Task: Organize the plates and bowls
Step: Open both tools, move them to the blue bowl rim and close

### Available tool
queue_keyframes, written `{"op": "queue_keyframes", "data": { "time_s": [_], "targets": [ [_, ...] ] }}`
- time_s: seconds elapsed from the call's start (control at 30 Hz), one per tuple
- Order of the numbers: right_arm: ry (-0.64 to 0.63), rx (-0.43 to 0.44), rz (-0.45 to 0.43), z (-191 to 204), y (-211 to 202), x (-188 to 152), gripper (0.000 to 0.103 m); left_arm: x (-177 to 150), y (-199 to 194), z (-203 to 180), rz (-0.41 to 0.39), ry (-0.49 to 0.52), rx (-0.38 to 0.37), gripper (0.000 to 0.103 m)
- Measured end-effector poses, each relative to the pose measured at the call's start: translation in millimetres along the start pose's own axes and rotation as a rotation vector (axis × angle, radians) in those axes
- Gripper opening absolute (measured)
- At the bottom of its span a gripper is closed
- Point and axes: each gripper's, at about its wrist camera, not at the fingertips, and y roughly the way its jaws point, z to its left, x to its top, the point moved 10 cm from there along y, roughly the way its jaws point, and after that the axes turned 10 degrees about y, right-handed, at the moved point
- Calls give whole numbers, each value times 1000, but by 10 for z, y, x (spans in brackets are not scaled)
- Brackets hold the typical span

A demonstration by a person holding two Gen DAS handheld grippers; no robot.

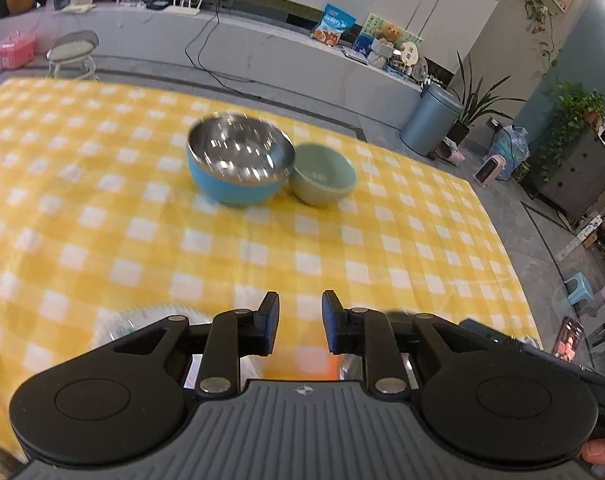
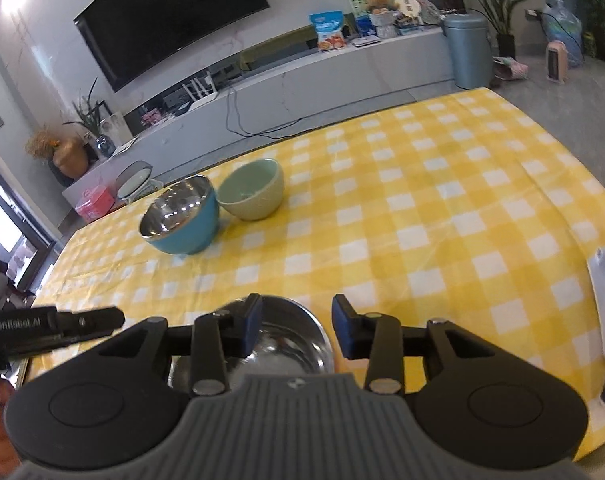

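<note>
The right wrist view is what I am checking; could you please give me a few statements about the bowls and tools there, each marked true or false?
1. The blue bowl has a shiny metal inside. True.
2. The green bowl is stacked inside the blue bowl. False: it stands beside it on the yellow checked tablecloth.
3. The right tool is clamped on a bowl's rim. False: its jaws stand apart and press on nothing.
4. A steel bowl lies just below the right tool. True.
5. The left tool holds a plate. False: nothing is between its jaws.
</note>
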Motion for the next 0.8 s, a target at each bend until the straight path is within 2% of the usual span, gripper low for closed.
{"op": "queue_keyframes", "data": {
  "time_s": [0.23,0.3,0.33,0.5,0.6,0.8],
  "targets": [
    [-32,29,64,372,237,136,39,388,-34,341,-40,5,32,38],
    [-44,42,80,514,332,189,44,504,-19,439,-53,9,44,45],
    [-49,47,88,585,382,216,50,558,-1,485,-58,9,47,47],
    [-54,30,123,870,683,318,55,758,135,683,-69,8,68,59],
    [-38,7,119,1001,874,386,63,844,251,794,-71,13,91,68],
    [12,-40,113,1154,1266,465,65,995,517,1026,-71,7,124,71]
  ]
}}
